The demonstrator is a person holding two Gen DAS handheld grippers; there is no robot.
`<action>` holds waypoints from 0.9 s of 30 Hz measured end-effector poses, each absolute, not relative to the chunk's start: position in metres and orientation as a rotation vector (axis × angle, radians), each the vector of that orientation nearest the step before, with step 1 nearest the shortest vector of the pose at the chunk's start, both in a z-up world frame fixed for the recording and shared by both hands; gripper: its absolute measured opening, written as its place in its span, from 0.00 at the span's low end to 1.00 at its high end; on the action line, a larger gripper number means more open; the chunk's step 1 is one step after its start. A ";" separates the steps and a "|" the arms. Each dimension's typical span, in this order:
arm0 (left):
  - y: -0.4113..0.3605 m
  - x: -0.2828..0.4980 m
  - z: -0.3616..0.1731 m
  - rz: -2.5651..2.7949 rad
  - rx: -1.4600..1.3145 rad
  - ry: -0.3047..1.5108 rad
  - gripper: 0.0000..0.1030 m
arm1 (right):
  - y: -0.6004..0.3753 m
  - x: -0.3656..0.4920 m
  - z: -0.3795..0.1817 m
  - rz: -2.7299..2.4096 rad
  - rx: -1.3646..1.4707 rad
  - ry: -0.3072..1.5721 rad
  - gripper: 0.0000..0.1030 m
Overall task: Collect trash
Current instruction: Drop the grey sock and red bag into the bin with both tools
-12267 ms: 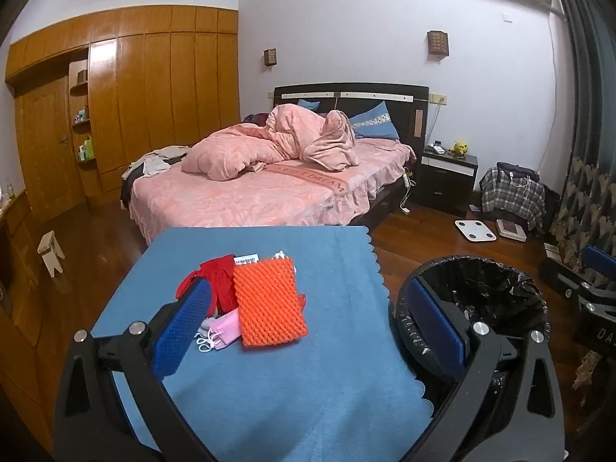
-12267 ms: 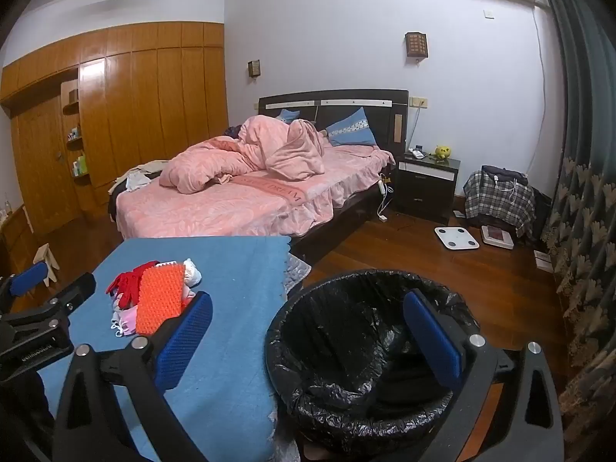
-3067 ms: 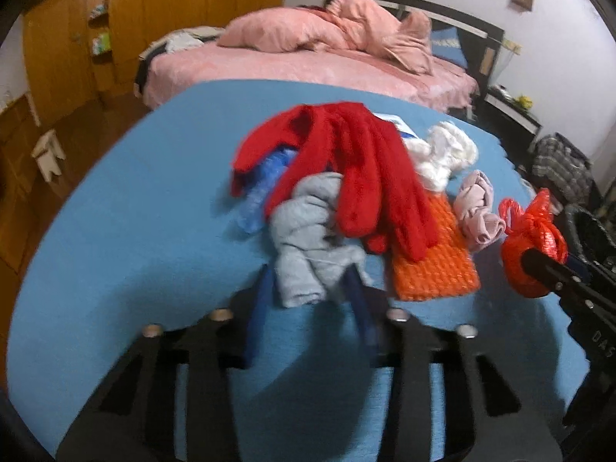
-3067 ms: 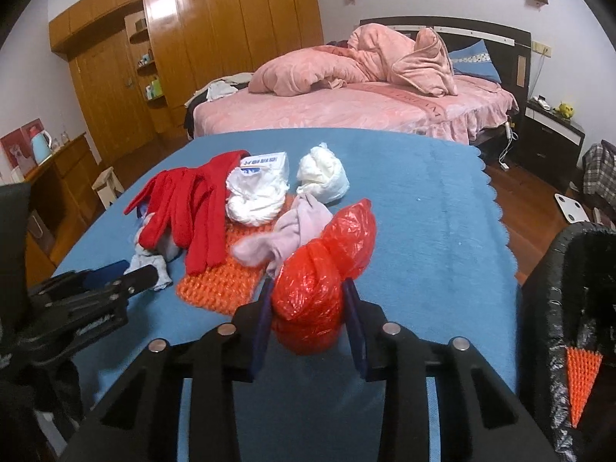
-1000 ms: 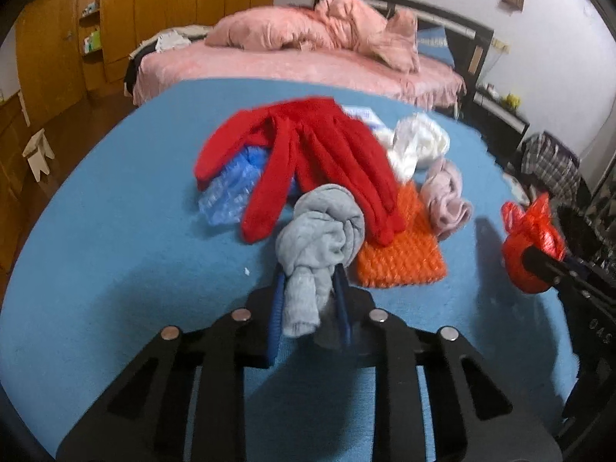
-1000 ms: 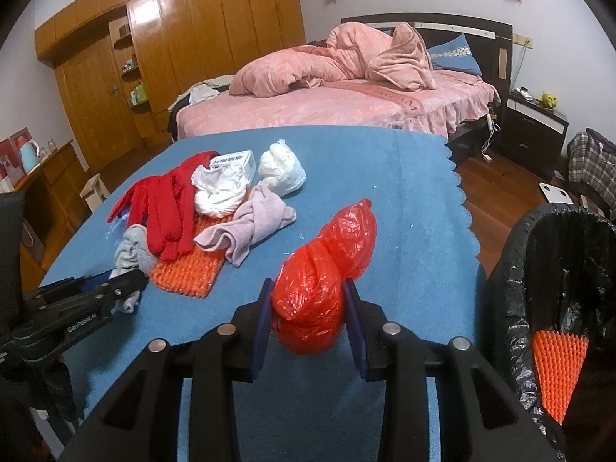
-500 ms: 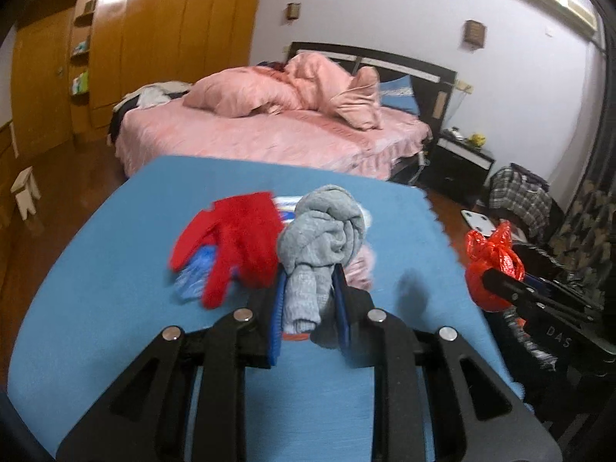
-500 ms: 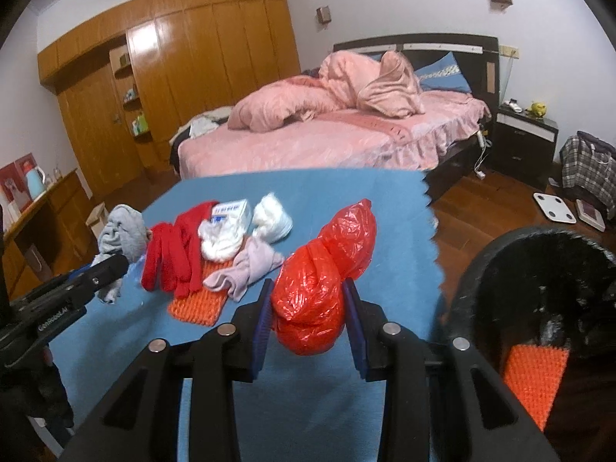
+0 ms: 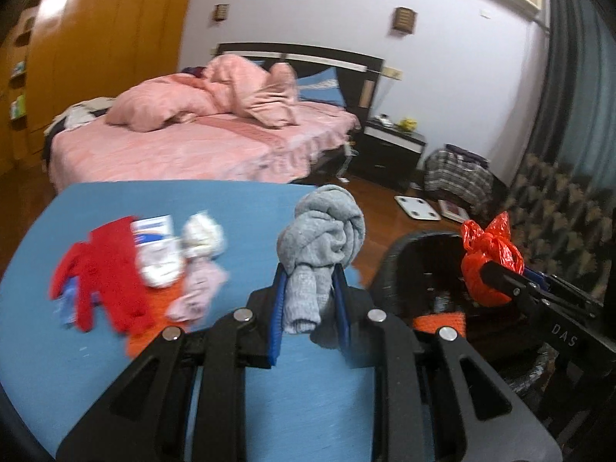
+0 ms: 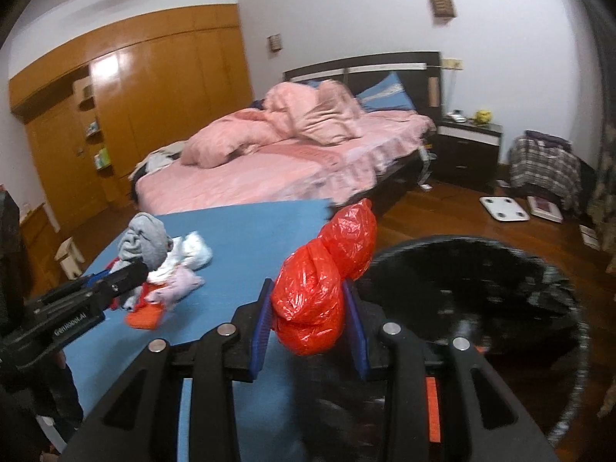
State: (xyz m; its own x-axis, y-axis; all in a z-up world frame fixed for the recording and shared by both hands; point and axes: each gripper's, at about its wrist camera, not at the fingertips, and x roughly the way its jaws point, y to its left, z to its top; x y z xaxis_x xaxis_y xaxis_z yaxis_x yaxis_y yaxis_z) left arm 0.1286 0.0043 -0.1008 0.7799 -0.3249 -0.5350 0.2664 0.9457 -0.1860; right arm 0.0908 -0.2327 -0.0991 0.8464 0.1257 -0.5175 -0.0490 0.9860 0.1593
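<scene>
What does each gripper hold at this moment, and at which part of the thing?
The left gripper holds a rolled grey sock by its lower end. The right gripper holds a knotted red plastic bag by its lower bulge.

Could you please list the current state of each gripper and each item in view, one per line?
left gripper: shut on the grey sock, raised above the table.
grey sock: balled up, clamped.
right gripper: shut on the red plastic bag.
red plastic bag: crumpled, held beside the bin.
trash bin: open, black-lined, an orange mesh piece inside.
red glove: lying on the blue table, uncollected.
pink cloth: lying in the pile.
</scene>
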 end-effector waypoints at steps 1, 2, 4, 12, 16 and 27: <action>-0.003 0.130 -0.101 -0.336 -0.098 0.596 0.21 | -0.247 0.088 -0.099 0.060 0.151 0.554 0.34; -0.016 0.133 -0.100 -0.363 -0.092 0.595 0.21 | -0.255 0.086 -0.100 0.042 0.154 0.554 0.34; -0.033 0.137 -0.100 -0.404 -0.086 0.599 0.21 | -0.274 0.083 -0.100 -0.003 0.164 0.553 0.34; -0.116 0.149 -0.104 -0.593 -0.060 0.621 0.25 | -0.331 0.071 -0.109 -0.140 0.190 0.557 0.38; -0.129 0.152 -0.110 -0.627 -0.067 0.621 0.57 | -0.348 0.067 -0.115 -0.191 0.194 0.564 0.51; -0.059 0.138 -0.115 -0.412 -0.029 0.585 0.86 | -0.331 0.069 -0.113 -0.183 0.205 0.555 0.94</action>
State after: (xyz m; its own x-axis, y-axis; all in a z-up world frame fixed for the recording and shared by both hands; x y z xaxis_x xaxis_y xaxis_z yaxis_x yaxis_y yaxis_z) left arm 0.1381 -0.0588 -0.1151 0.7548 -0.3861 -0.5304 0.3700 0.9181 -0.1418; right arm 0.0685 -0.3313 -0.1133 0.8346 -0.1160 -0.5385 0.2264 0.9634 0.1434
